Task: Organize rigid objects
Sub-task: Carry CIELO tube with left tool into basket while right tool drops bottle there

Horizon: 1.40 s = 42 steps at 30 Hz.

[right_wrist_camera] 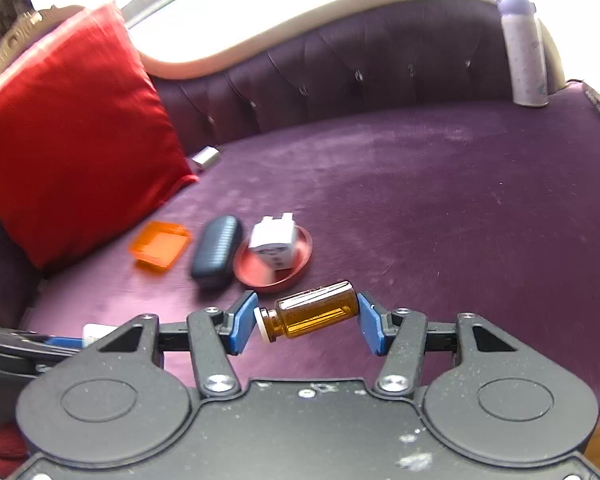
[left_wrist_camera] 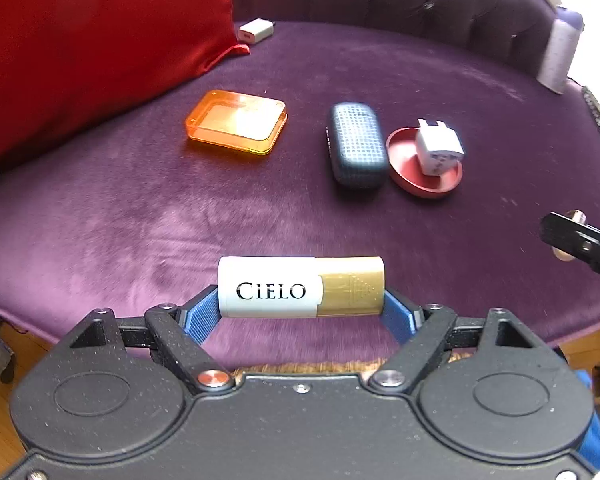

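Observation:
My left gripper (left_wrist_camera: 300,300) is shut on a white and gold tube marked CIELO (left_wrist_camera: 300,286), gripped end to end between the blue pads above the purple seat (left_wrist_camera: 140,220). My right gripper (right_wrist_camera: 306,316) is shut on an amber bottle (right_wrist_camera: 316,312) with a white cap, also pinched lengthwise and tilted slightly. Farther back on the seat lie an orange clear box (left_wrist_camera: 236,122), a dark blue glasses case (left_wrist_camera: 356,144) and a red dish (left_wrist_camera: 424,184) with a white plug adapter (left_wrist_camera: 438,148) in it. The right wrist view shows the same box (right_wrist_camera: 160,244), case (right_wrist_camera: 216,250), dish (right_wrist_camera: 268,280) and adapter (right_wrist_camera: 272,242).
A red cushion (left_wrist_camera: 100,40) leans at the back left, with a small white charger (left_wrist_camera: 256,31) beside it. A lavender bottle (right_wrist_camera: 526,48) stands at the back right against the tufted backrest. The seat's front edge and wooden floor lie just below my grippers.

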Available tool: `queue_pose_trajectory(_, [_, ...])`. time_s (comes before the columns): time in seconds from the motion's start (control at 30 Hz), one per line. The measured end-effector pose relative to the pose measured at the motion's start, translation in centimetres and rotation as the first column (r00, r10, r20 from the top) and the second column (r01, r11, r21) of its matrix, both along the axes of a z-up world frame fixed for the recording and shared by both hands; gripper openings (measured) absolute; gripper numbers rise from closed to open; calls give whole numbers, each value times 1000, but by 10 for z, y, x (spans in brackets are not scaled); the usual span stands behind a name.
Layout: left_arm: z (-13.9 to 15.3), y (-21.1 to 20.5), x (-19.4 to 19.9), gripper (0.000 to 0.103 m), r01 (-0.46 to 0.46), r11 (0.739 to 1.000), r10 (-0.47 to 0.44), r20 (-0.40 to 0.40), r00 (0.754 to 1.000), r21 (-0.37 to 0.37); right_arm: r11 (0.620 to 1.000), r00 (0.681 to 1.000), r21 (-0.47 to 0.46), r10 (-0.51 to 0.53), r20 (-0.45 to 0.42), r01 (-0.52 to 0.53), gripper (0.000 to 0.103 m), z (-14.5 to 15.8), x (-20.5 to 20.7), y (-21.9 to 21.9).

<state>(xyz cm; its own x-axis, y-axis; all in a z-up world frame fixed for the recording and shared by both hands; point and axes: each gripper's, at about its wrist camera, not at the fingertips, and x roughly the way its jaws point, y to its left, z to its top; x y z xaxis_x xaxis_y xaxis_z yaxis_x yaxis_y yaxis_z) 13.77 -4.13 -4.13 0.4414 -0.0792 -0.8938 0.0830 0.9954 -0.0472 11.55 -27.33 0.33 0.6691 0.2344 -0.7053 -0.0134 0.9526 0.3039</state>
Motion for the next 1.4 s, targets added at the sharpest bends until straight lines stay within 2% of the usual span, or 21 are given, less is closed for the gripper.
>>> queue_pose_trajectory(0.17, [14, 10, -43, 79, 20, 1000, -20, 27, 999, -6, 999, 999, 44, -5, 31, 3, 54, 29, -61, 17])
queue_pose_trajectory(0.33, [19, 21, -88, 79, 31, 999, -30, 43, 999, -10, 998, 1000, 57, -18, 11, 17, 54, 38, -110, 41])
queue_pose_trajectory(0.57, [20, 26, -136, 79, 47, 999, -46, 65, 997, -16, 999, 999, 20, -47, 2, 47, 54, 47, -171, 74])
queue_pose_trajectory(0.77, [28, 29, -161, 79, 36, 999, -32, 131, 991, -27, 993, 994, -51, -106, 34, 108, 54, 51, -216, 91])
queue_pose_trajectory(0.83, [28, 30, -164, 79, 26, 999, -22, 141, 990, -29, 991, 993, -80, -109, 47, 112, 54, 50, -223, 93])
queue_pose_trajectory(0.93, [23, 30, -160, 79, 17, 999, -12, 119, 993, -35, 991, 991, -52, -121, 48, 124, 54, 45, -218, 85])
queue_pose_trajectory(1.07, [19, 32, -161, 79, 8, 999, -4, 104, 995, -36, 988, 988, -32, -152, -21, 152, 54, 35, -207, 75])
queue_pose_trajectory(1.4, [18, 23, -163, 79, 34, 999, -34, 107, 994, 1, 989, 991, -54, -135, 8, 135, 55, 37, -207, 80])
